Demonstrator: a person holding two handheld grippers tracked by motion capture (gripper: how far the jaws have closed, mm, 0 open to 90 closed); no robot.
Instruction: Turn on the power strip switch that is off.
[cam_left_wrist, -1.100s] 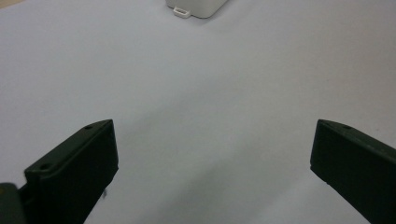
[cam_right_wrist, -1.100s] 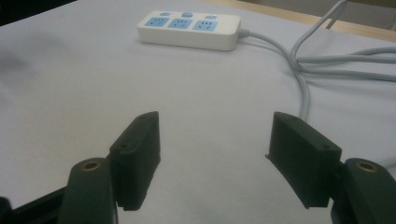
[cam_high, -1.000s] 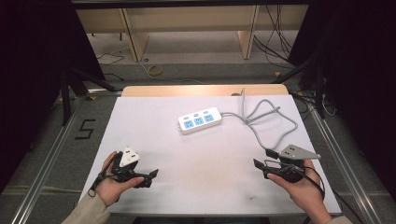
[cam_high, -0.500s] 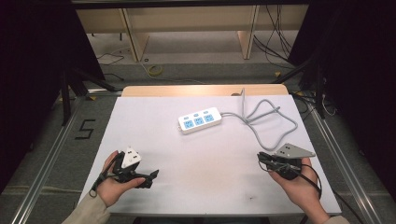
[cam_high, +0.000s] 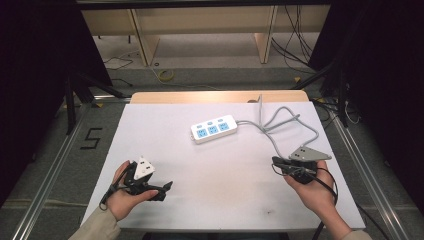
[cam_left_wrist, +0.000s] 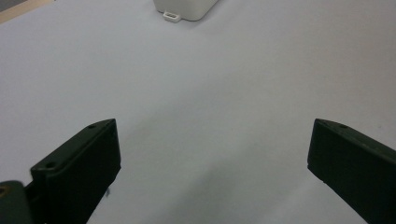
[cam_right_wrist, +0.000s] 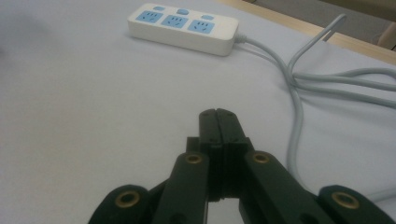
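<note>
Your left gripper (cam_left_wrist: 210, 172) is spread wide, right gripper (cam_right_wrist: 218, 122) pinched together, empty. Power strip (cam_high: 214, 128) is cropped at the left gripper view's top edge; its cable (cam_high: 280, 131) end can't be traced.

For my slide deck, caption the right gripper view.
Shut right gripper held empty above the white table, aimed toward a power strip and its grey cable.

**Two hand-held grippers at a white table with a power strip**

We look down on a white table (cam_high: 165, 130). A white power strip (cam_high: 214, 128) with blue sockets lies near the middle, and its grey cable (cam_high: 280, 127) loops away to the right. At the near left edge, a hand holds the left gripper (cam_high: 161, 188). At the near right, another hand holds the right gripper (cam_high: 278, 163), which sits just beside the cable.
</note>
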